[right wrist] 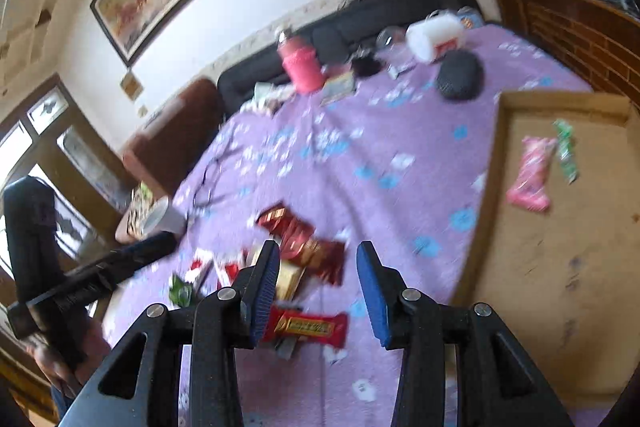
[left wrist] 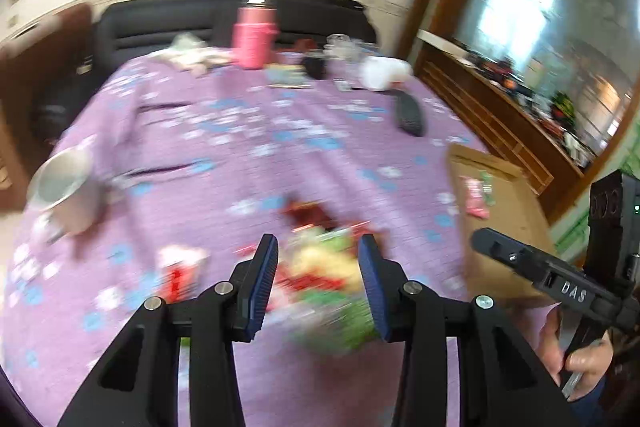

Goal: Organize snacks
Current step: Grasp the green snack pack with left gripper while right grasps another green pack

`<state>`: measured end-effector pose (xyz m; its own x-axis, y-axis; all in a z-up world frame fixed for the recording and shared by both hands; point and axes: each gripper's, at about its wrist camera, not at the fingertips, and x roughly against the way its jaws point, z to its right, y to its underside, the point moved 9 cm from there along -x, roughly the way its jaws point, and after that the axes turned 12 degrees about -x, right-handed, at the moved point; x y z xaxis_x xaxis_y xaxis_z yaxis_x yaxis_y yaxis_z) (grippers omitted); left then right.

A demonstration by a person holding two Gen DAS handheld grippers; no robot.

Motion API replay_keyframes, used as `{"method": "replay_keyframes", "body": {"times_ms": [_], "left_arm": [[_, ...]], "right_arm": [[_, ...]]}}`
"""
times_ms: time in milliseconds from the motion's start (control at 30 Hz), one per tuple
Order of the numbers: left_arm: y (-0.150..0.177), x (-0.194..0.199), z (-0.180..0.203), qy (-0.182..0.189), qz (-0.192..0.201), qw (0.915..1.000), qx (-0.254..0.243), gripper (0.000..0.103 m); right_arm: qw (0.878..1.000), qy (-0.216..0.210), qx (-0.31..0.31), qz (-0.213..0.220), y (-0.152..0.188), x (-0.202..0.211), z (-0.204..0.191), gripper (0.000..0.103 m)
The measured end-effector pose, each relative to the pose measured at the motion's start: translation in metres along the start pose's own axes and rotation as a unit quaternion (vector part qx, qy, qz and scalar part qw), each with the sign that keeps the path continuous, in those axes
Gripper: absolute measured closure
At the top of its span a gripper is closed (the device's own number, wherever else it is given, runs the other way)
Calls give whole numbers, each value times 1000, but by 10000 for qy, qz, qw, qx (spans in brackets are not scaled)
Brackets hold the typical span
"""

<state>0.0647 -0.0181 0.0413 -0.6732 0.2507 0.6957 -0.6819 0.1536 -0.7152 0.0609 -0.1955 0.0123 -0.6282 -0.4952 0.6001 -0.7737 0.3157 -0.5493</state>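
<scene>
**Snack pile under both grippers, box off to the side**

Purple flowered tablecloth [right wrist: 360, 147] with a loose heap of snack packets [right wrist: 304, 259] near the front edge. Cardboard box [right wrist: 560, 267] at 3 o'clock of the heap in the right wrist view, already holding 2 items: a pink packet [right wrist: 530, 173] and a thin green packet [right wrist: 566, 151] lying beside it.

Left gripper [left wrist: 318, 291] spread wide, nothing between the pads, poised over a blurred green-and-yellow packet [left wrist: 324, 279] showing between the jaws; contact not readable through the blur. A dark red packet [left wrist: 308, 215] just beyond at 12 o'clock, a small red-and-white packet [left wrist: 180, 271] at 9 o'clock.

Right gripper [right wrist: 316, 291] also wide and empty. Red bar [right wrist: 308, 327] low in the gap between its jaws, long axis running 9 to 3 o'clock, that is, across the gap instead of along the fingers. A short-side pinch likely calls for a wrist turn of about a quarter. Red-and-gold packets [right wrist: 296, 231] stacked at 12 o'clock of the bar.

Right gripper nearer both the bar and the box; left gripper nearer the green-and-yellow packet.

Elsewhere: pink flask [left wrist: 254, 35], metal cup [left wrist: 64, 187] at 9 o'clock, dark remote-like case [left wrist: 408, 113], white container [left wrist: 384, 71].
</scene>
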Motion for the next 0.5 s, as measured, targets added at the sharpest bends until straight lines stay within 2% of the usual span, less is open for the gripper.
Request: {"method": "replay_keyframes", "body": {"times_ms": [67, 100, 200, 367, 467, 500], "left_arm": [[22, 11, -33, -306, -83, 9995, 51, 56], [30, 14, -44, -401, -103, 9991, 77, 51], [57, 17, -82, -588, -185, 9974, 383, 44], [74, -4, -100, -479, -364, 9950, 794, 44], [78, -20, -87, 34, -474, 9949, 890, 44], [80, -24, -83, 66, -538, 9950, 842, 44]], "right_arm": [[9999, -30, -9, -164, 11, -12, -1, 60], [9998, -32, -15, -211, 15, -17, -1, 60], [9996, -19, 15, -288, 22, -30, -1, 60], [9993, -203, 158, -255, 30, -42, -7, 60], [9989, -281, 277, -236, 32, -48, -8, 60], [9988, -314, 286, -236, 31, -48, -9, 60]]}}
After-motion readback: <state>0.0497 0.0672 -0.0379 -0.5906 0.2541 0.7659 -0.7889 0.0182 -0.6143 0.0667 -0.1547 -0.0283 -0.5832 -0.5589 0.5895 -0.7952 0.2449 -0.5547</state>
